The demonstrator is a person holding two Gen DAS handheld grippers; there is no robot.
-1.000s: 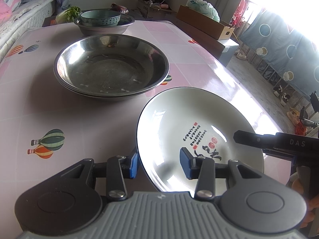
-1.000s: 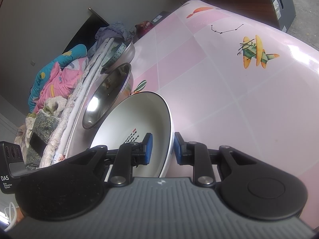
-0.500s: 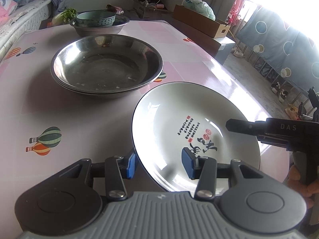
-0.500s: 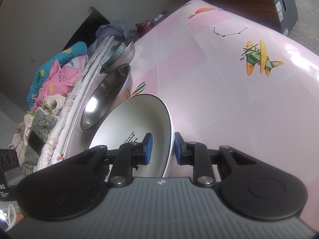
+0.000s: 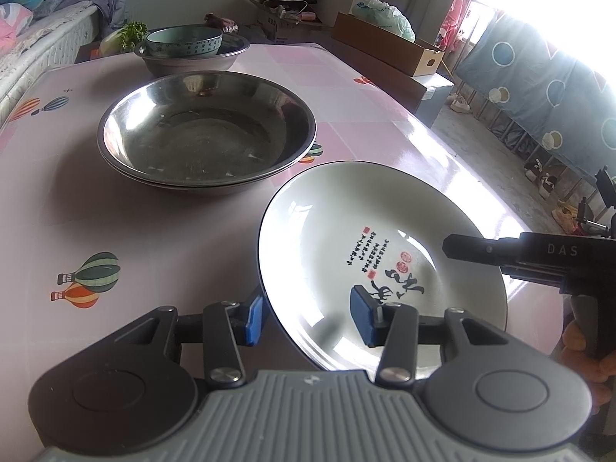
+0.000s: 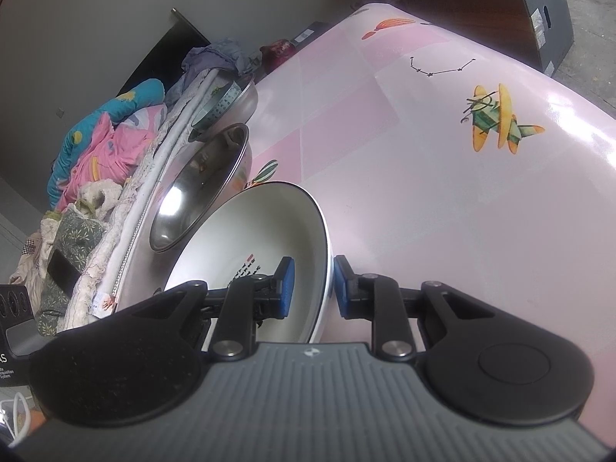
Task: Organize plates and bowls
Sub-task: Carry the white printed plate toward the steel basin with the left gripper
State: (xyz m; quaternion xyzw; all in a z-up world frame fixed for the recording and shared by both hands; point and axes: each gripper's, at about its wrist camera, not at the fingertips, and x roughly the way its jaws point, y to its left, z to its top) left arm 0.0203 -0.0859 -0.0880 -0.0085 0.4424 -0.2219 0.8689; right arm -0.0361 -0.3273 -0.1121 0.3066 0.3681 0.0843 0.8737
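The tabletop (image 5: 184,238) has stayed as it was, the steel basin (image 5: 208,134) unmoved; the plate (image 5: 381,246) has tipped slightly; the right tool (image 6: 311,285) is closing, clenched on its rim; the left tool (image 5: 306,317) straddles the near rim, released; likely stacking comes next.
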